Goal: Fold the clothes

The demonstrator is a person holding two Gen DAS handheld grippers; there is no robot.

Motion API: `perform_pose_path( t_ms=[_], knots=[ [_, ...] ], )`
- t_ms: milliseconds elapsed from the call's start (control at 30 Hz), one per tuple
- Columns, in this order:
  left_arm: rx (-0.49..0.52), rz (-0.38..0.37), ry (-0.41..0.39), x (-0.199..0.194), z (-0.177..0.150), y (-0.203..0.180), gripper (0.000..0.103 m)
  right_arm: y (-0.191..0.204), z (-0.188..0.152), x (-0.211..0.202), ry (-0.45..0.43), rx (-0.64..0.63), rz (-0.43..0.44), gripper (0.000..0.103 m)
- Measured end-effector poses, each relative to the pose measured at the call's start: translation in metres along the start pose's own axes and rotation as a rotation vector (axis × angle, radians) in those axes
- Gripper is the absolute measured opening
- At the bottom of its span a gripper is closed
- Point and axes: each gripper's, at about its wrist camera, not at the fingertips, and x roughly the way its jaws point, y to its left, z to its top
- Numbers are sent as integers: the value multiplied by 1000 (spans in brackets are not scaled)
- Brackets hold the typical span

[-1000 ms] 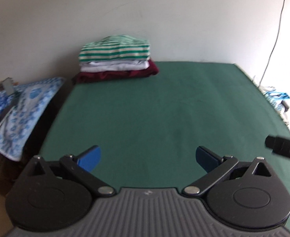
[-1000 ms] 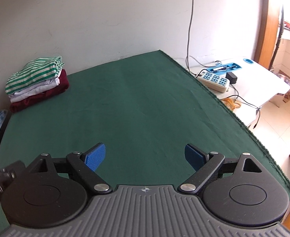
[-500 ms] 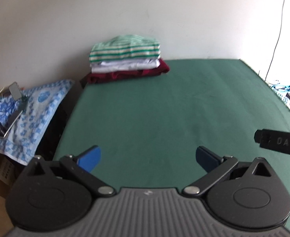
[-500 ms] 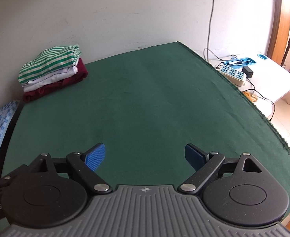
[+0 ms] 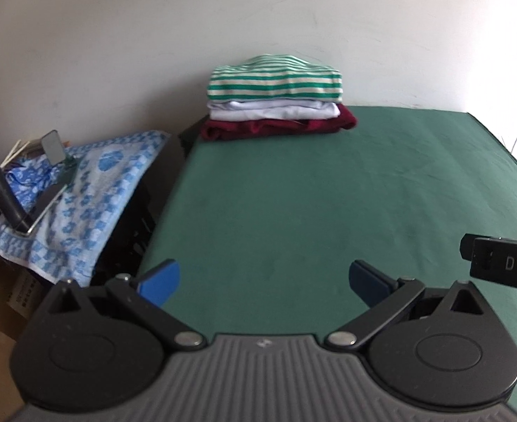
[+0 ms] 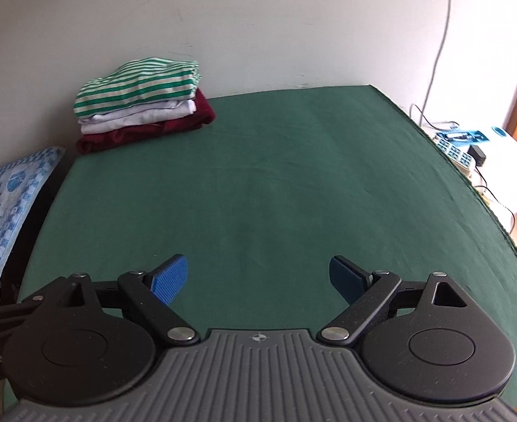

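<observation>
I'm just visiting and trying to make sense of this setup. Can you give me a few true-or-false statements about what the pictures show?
1. Both claws are open and hold nothing. True: left claw, right claw.
2. The stack has a striped top uppermost. True.
3. The red garment lies on top of the stack. False: it is at the bottom, under the white one.
4. The stack sits in the middle of the green cloth. False: it is at a far corner by the wall.

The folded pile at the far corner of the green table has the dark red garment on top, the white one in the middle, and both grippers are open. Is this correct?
Not quite. In the pile the green-and-white striped garment is on top; the dark red garment is at the bottom, as the right wrist view shows. White is in the middle; the left gripper and right gripper are open.
</observation>
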Motion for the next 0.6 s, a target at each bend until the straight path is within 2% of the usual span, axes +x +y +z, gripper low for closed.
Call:
perform_pose_path(
  t_ms=[300,600],
  knots=[
    [-1,16,16,12,0,4,103,24,4,8,13,-52,22,90],
    [-24,5,83,24,-2,7,103,39,4,16,44,-81,37,90]
  ],
)
